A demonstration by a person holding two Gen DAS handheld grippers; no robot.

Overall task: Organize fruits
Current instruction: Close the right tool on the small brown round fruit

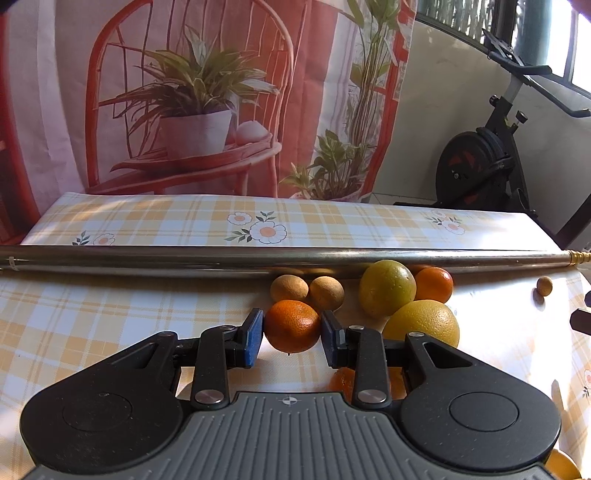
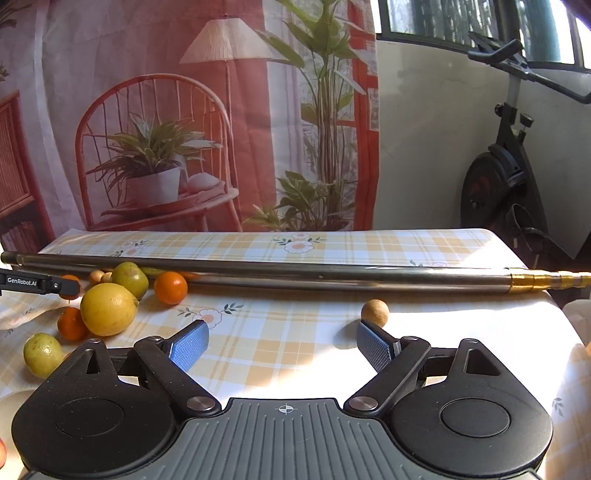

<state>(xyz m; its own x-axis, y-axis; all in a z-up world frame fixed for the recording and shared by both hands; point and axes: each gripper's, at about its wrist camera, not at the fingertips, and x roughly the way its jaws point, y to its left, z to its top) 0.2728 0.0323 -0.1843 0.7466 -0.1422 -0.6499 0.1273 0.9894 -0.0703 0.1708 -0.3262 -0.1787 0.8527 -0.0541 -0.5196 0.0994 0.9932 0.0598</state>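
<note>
A tangerine [image 1: 292, 325] sits between the left gripper's [image 1: 291, 334] blue pads, apparently clamped just above the checked tablecloth [image 1: 110, 314]. Sorting looks barely begun: lemons [image 1: 421, 325], small brown fruits [image 1: 289, 288] and another tangerine crowd close against the metal pole [image 1: 184, 258]. The right gripper [image 2: 282, 341] hangs spread wide, empty, near a lone brown fruit [image 2: 375, 312].

We've got a checked, flowered cloth over the tabletop [image 2: 295, 347] | a long steel pole [image 2: 295, 275] lying right across it, brass-coloured tip at the right end | behind it a printed backdrop [image 2: 184, 110] showing a red chair, potted plants and a lamp | exercise bike [image 2: 509, 177] standing by the wall under the window [image 2: 480, 26]
</note>
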